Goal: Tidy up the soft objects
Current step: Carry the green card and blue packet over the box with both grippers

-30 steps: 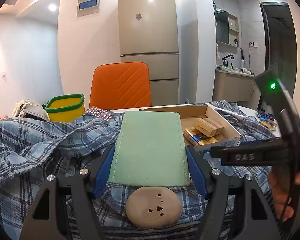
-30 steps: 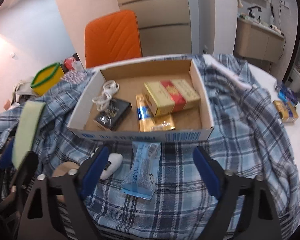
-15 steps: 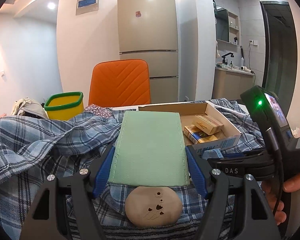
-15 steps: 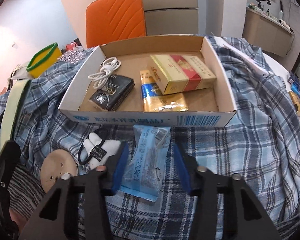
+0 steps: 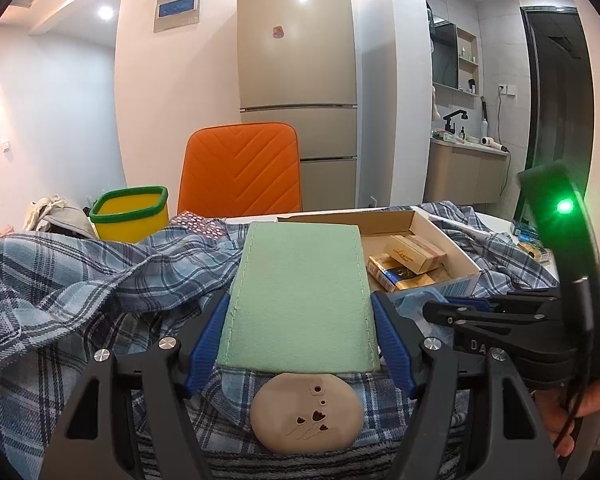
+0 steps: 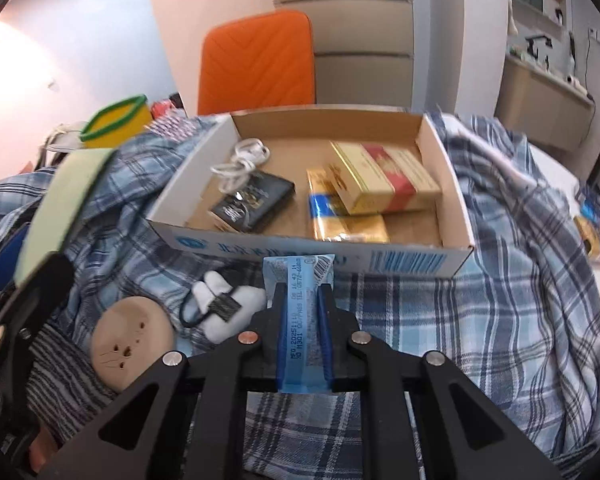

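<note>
Cardboard box point(image 6: 452, 184), open top, sits on the plaid cloth point(image 6: 500, 320) that covers the table. Contents, right wrist view: white cable point(image 6: 240, 160) coiled at back left, black packet point(image 6: 252, 202) in front of it and overlapped by the cable, gold-and-red carton point(image 6: 384, 178) lying partly on a gold-and-blue carton point(image 6: 340, 216) at centre right. Bare cardboard floor along the back and at the right.

Right gripper point(image 6: 303, 300): clamped on a blue sachet point(image 6: 300, 312), held edge-up between the blue pads, its top end poking out just in front of the box's printed front wall. Sachet is off the cloth, not in the box.

Left gripper point(image 5: 300, 332): pads pressed against both long edges of a green felt pouch point(image 5: 300, 300), so gripping it. Pouch stands up in front of the camera, left of the box, not in it.

Loose on the cloth near the box's front-left corner: white plush point(image 6: 224, 308) with a black band and loop, and a tan round pad point(image 6: 132, 332) with small heart cut-outs. Pad lies partly on a grey striped fabric point(image 6: 60, 376), directly below the pouch in the left wrist view.

Yellow bin point(image 5: 130, 214) with green rim at far left behind the cloth; inside not visible. Orange chair point(image 5: 240, 172) behind the table, fridge point(image 5: 298, 80) behind that. More small cartons point(image 6: 596, 236) on the bare table at far right.
</note>
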{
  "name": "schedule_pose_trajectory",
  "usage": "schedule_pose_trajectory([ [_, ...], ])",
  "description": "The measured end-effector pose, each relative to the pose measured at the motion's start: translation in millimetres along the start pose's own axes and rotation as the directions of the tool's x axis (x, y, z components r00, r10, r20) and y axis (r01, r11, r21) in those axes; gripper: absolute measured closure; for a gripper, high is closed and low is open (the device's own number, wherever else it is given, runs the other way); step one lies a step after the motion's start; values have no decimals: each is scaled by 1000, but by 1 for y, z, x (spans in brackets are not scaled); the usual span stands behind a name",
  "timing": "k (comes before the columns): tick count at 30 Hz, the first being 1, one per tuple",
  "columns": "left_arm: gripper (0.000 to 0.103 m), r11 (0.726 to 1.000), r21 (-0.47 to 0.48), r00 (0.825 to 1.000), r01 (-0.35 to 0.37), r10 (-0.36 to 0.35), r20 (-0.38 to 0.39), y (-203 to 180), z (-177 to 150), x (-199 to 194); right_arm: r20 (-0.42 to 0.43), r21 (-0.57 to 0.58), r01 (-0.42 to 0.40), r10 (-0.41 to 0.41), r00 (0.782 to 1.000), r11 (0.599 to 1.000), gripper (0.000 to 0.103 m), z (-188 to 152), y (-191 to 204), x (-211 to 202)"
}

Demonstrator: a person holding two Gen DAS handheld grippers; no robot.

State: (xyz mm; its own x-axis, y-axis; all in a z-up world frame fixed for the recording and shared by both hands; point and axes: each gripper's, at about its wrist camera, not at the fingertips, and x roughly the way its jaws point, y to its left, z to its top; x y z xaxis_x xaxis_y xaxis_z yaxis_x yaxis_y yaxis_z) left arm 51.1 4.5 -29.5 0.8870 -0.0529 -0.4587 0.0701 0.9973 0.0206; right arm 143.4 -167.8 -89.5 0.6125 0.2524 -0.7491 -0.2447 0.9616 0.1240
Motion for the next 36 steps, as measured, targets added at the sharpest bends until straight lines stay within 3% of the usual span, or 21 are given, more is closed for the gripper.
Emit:
schedule_pose_trajectory([
  [8,31,1000,0,999,-4,4,38,1,1,-7,183,-3,-13,13,983,1000,90,-1,2,-34],
  [21,31,998,46,992,-30,24,120,-9,8,-35,284,-15,6,-1,959,1000,90,3,1,-61],
  [28,31,998,50,986,-43,34,164,-17,39,-56,331,-3,24,-21,943,1000,90,20,-12,-81],
  [36,31,999,12,975,-50,46,219,-27,100,-62,426,-3,36,-32,904,999,90,68,-18,-110],
])
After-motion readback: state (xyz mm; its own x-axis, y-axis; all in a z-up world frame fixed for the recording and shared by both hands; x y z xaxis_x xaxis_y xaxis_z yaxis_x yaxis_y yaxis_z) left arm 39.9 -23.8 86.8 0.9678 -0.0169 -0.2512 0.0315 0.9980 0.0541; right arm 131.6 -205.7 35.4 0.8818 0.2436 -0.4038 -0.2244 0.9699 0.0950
